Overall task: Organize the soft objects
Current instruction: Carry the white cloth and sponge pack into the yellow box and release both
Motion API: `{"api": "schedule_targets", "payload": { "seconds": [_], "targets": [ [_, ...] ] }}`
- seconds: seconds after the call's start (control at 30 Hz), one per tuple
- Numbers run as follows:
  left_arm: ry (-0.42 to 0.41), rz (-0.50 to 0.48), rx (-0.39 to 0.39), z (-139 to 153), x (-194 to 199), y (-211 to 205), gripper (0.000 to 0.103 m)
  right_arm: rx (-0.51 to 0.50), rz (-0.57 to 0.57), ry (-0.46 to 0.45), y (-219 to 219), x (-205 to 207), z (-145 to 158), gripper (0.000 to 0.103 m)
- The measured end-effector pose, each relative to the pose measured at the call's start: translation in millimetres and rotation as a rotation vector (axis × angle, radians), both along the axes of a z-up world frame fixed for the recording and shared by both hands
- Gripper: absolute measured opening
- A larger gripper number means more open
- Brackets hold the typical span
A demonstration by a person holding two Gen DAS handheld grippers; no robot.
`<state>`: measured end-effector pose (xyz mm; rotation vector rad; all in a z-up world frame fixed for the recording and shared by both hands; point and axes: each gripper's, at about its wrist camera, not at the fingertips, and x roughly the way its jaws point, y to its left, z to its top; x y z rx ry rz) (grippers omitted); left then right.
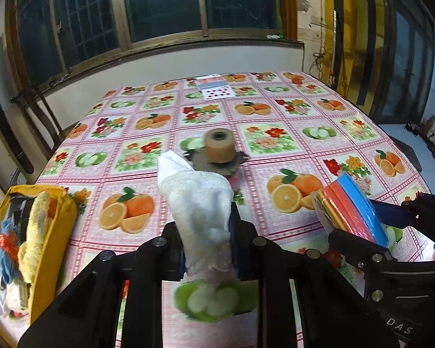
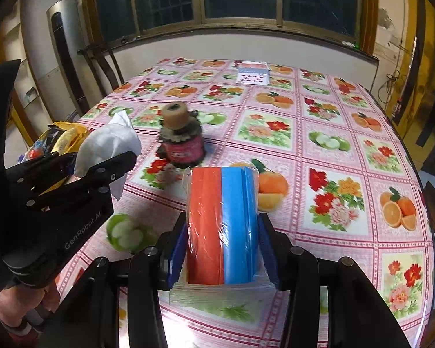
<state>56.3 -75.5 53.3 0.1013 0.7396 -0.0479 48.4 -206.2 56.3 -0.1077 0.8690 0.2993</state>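
Sideways, "GenRobot.AI" marks the left gripper [image 2: 101,156] clamping a white cloth [image 2: 107,142].

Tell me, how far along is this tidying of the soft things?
Partly done, it seems. The yellow bag at the table's left edge already holds cloths and packets. In hand: the left gripper clamps a white cloth, and the right gripper clamps a wrapped pack of red and blue sponge cloths. Both remain to be stowed. Elsewhere on the table I see no other soft items.
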Motion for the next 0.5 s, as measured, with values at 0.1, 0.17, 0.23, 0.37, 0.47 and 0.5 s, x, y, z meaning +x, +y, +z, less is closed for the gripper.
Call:
{"api": "schedule_targets", "payload": {
  "seconds": [0.1,0.17,0.23,0.37,0.47,0.5],
  "targets": [
    [-0.004,0.039,-0.013,4,-5,28,0.02,-0.005,0.039,-0.006,25,1,5,0.048],
    [-0.009,0.067,-0.014,7,-10,47,0.02,-0.006,0.07,-0.01,44,3,8,0.047],
    [-0.019,0.104,-0.021,11,-15,70,0.02,-0.013,0.106,-0.014,67,3,11,0.047],
    [-0.036,0.176,-0.031,20,-26,115,0.02,-0.017,0.179,-0.025,113,3,16,0.047],
    [-0.05,0.232,-0.04,26,-39,150,0.02,-0.016,0.239,-0.031,149,1,20,0.047],
    [-0.054,0.249,-0.038,28,-43,161,0.02,-0.018,0.258,-0.035,162,0,21,0.047]
  ]
}}
